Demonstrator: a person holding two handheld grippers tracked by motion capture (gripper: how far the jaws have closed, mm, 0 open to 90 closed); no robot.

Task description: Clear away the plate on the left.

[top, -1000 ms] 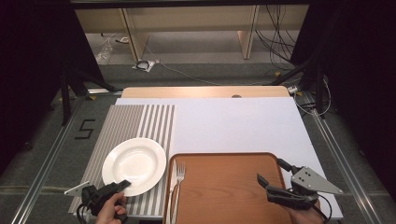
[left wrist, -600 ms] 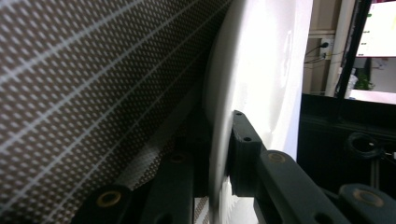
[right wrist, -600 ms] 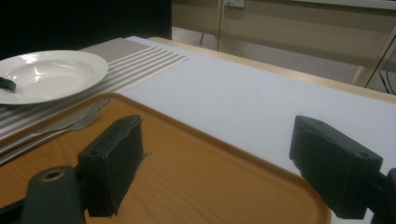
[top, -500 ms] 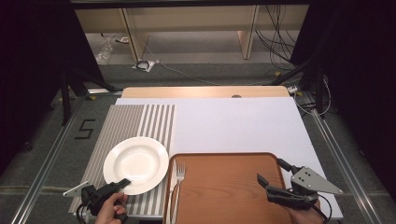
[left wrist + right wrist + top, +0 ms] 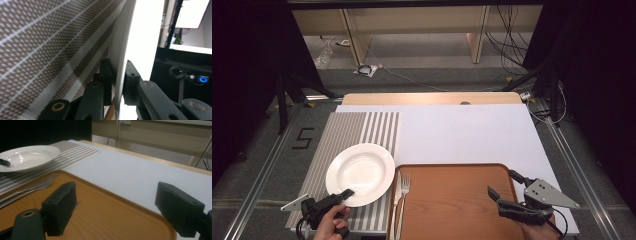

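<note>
Wooden tray (image 5: pixel 452 200) sits front and centre. Left of the tray, the white plate (image 5: pixel 360 172) rests on the striped placemat (image 5: pixel 362 130). Left gripper (image 5: pixel 343 194) clamps the plate's near rim; right gripper (image 5: pixel 502 192) hovers wide open over the tray's right end.

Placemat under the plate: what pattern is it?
The placemat is brown-grey woven with thin white stripes, clearest in the left gripper view beside the plate.
</note>
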